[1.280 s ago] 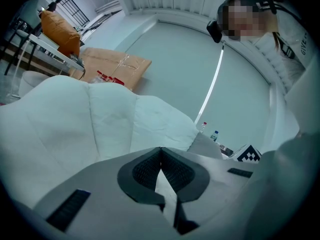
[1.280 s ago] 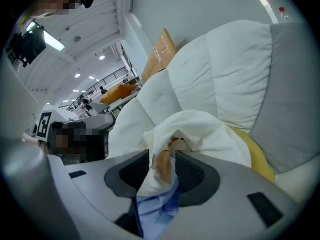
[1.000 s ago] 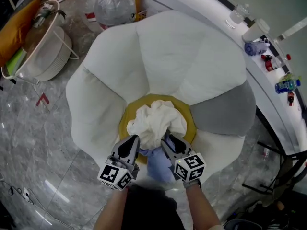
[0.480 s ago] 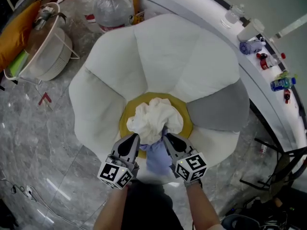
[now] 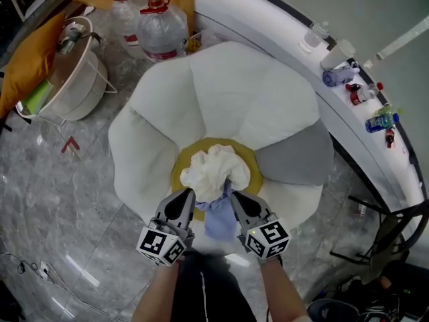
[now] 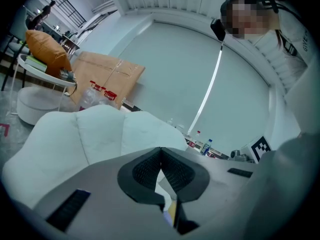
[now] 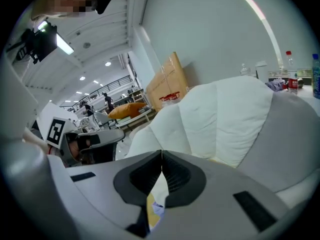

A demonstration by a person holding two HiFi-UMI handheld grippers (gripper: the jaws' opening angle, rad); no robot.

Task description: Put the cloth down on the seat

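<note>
You hold both shut and empty: left claw (image 5: 190, 193), and right claw (image 5: 234, 196) — just closed. White cloth (image 5: 214, 172) heaps just ahead on the seat (image 5: 249, 161) — blue fabric (image 5: 216, 221) between them.

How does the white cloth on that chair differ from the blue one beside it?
The white cloth is bunched into a mound on the yellow seat; the blue cloth lies flatter at the seat's near edge. The white cloth looks larger than the blue cloth. Both are soft fabric and touch each other.
</note>
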